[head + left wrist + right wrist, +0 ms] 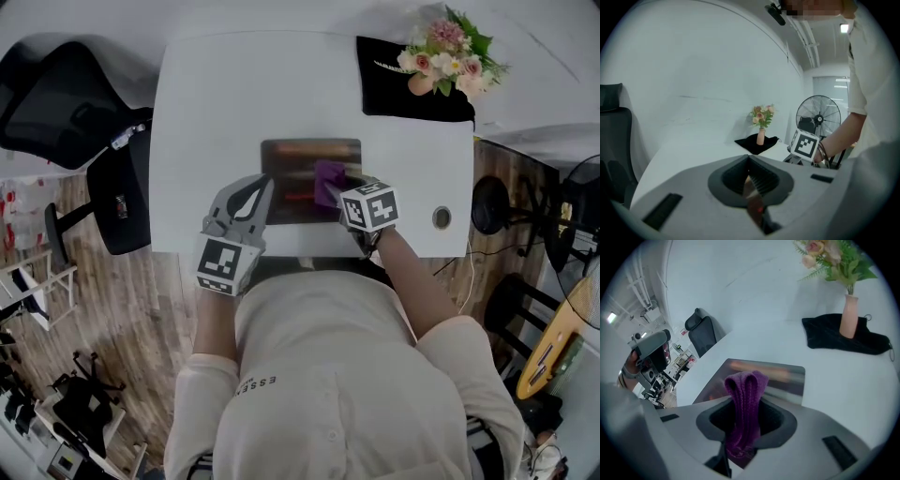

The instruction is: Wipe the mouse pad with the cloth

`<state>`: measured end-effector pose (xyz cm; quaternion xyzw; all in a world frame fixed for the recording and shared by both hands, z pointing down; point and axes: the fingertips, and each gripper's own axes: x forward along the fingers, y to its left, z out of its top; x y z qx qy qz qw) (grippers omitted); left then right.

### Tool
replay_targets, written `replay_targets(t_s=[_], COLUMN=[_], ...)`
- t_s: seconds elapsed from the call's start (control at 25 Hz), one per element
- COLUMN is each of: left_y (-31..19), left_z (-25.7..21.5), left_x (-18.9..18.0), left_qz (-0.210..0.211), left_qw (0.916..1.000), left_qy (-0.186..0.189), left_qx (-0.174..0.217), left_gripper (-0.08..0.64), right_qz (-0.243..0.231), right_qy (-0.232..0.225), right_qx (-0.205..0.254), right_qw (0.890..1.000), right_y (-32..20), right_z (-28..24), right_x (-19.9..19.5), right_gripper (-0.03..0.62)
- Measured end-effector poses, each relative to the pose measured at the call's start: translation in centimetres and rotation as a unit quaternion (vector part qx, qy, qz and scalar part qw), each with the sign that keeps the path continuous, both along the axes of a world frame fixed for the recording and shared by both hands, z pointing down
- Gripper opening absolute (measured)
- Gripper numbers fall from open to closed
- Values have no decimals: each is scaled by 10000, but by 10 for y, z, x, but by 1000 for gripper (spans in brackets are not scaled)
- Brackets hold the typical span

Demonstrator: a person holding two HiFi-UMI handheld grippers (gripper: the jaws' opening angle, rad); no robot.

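Right gripper (743,427) clamps purple cloth (744,394) over the mouse pad (291,157)
Left gripper (752,187) pinched shut on the pad's left edge

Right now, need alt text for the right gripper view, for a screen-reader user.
The right tongs are shut on a folded purple cloth, with a glossy dark mouse pad lying just beyond them on a white table. At the right, a pink vase of flowers stands on a black cloth. An office chair sits at the left.

Two hand-held grippers (255,187) (330,195), one mouse pad (298,156), one purple cloth (328,175), one black cloth (389,89), one vase (848,317).
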<state>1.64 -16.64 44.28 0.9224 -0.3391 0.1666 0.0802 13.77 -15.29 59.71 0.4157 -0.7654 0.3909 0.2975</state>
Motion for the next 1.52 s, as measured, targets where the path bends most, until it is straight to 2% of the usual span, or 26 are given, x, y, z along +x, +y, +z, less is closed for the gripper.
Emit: replay_targets(t_s=[0.28,0.48,0.72,0.8,1.12,1.32,1.52], left_y=[7,10,19,22,25,23,20], left_z=[-3,-7,-11,-13,-10,-6,5], left_x=[34,53,58,53,12,-28,-69], left_qz=[175,301,402,415,402,339,260], left_qw=[9998,9995,9991,9990,9991,9994,9997], left_qy=[-41,-20,0,-6,-15,-37,-19], left_qx=[62,137,167,178,164,113,-34], left_gripper=[1,0,2,1,2,1,2], right_qz=[347,510,791,878,894,528,267], right_qy=[71,315,663,635,144,-280,-471], right_qx=[-2,102,12,37,417,190,-69], right_qw=[9994,9981,9947,9941,9950,9980,9985], right_y=[8,13,19,20,14,22,30], right_z=[0,0,-5,-14,-46,-45,-32], right_x=[54,83,105,105,46,-24,-85], right_gripper=[124,126,123,120,118,118,118])
